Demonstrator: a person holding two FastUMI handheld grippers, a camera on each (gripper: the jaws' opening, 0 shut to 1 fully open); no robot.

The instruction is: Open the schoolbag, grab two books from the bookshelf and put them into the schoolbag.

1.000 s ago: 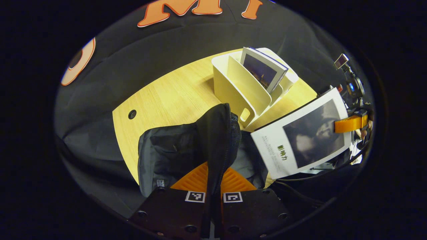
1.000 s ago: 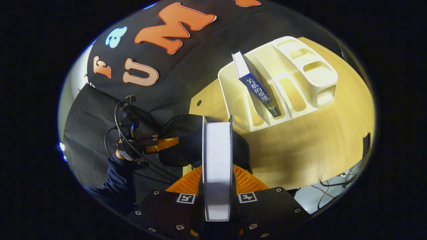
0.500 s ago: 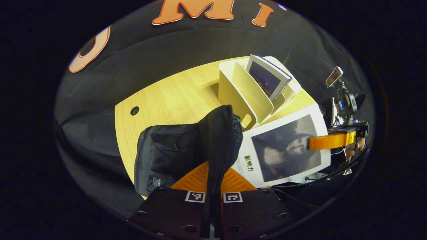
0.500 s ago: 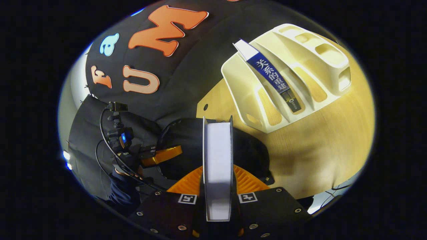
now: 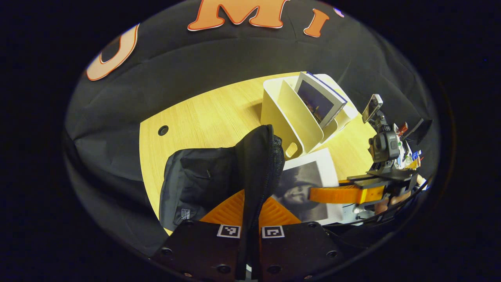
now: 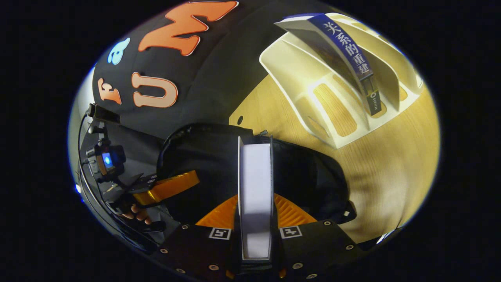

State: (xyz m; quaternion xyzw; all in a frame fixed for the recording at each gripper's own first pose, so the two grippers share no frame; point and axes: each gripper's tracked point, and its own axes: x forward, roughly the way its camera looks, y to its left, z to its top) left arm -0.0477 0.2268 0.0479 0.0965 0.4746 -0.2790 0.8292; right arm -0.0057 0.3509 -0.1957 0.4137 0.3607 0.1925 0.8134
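The black schoolbag [image 5: 203, 184] lies on the wooden table; my left gripper [image 5: 250, 219] is shut on its raised flap [image 5: 258, 156], holding the mouth apart. My right gripper [image 6: 254, 219] is shut on a white book [image 6: 255, 184], seen edge-on and hanging over the bag's dark opening [image 6: 297, 172]. In the left gripper view that book [image 5: 309, 184], with its grey photo cover, slants half into the bag beside the flap, the right gripper [image 5: 344, 194] clamped on it. A blue-spined book [image 6: 348, 51] leans in the cream bookshelf [image 6: 313, 90]; its cover [image 5: 317, 102] faces the left gripper view.
The wooden table [image 5: 203, 117] has a round cable hole [image 5: 163, 130] at its left. The bookshelf [image 5: 289, 117] stands just beyond the bag. A hand [image 6: 135, 213] holds the left gripper [image 6: 168, 188] at the bag's left side. Black cloth hangs behind the table.
The right gripper has carried the white book leftward and down from beside the bookshelf until its lower part dips behind the flap. The left gripper keeps holding the flap up.
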